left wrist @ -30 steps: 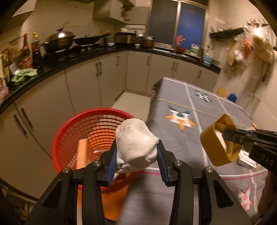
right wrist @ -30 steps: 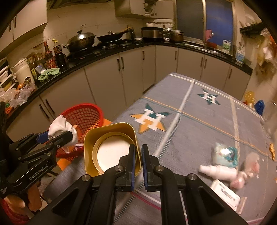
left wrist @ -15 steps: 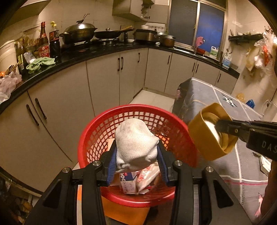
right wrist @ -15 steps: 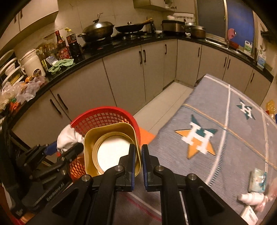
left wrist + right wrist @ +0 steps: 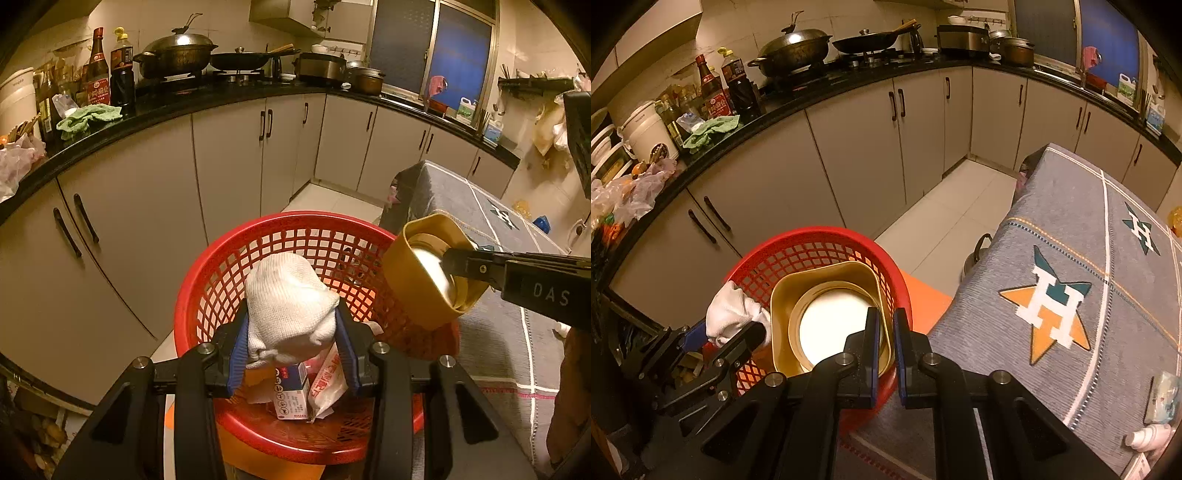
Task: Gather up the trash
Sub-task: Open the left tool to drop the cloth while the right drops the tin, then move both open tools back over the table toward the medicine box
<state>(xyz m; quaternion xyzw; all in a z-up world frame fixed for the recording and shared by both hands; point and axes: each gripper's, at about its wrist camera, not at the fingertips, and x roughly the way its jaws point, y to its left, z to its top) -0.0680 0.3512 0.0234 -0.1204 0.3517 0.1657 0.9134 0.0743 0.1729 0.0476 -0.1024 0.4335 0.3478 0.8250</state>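
Observation:
My left gripper [image 5: 291, 332] is shut on a crumpled white cloth [image 5: 288, 306], held right above the red mesh basket [image 5: 229, 266]. The basket holds a small carton [image 5: 291, 395] and a red-and-white wrapper [image 5: 328, 380]. My right gripper [image 5: 885, 328] is shut on the rim of a gold square container [image 5: 827, 291] with a white round inside, over the basket's right rim [image 5: 897, 280]. In the left wrist view the container [image 5: 417, 284] and right gripper [image 5: 458, 262] come in from the right. The right wrist view shows the cloth [image 5: 731, 314] in the left gripper [image 5: 733, 330].
The basket stands on the floor between grey cabinets [image 5: 229, 155] and a table with a grey star-patterned cloth [image 5: 1071, 258]. A small packet [image 5: 1161, 397] and a white bottle [image 5: 1148, 437] lie on the table at the right. Pots and bottles line the black counter [image 5: 812, 88].
Both grippers swung left, off the table to above the red basket, still carrying the cloth and the gold container. The basket's contents came into view.

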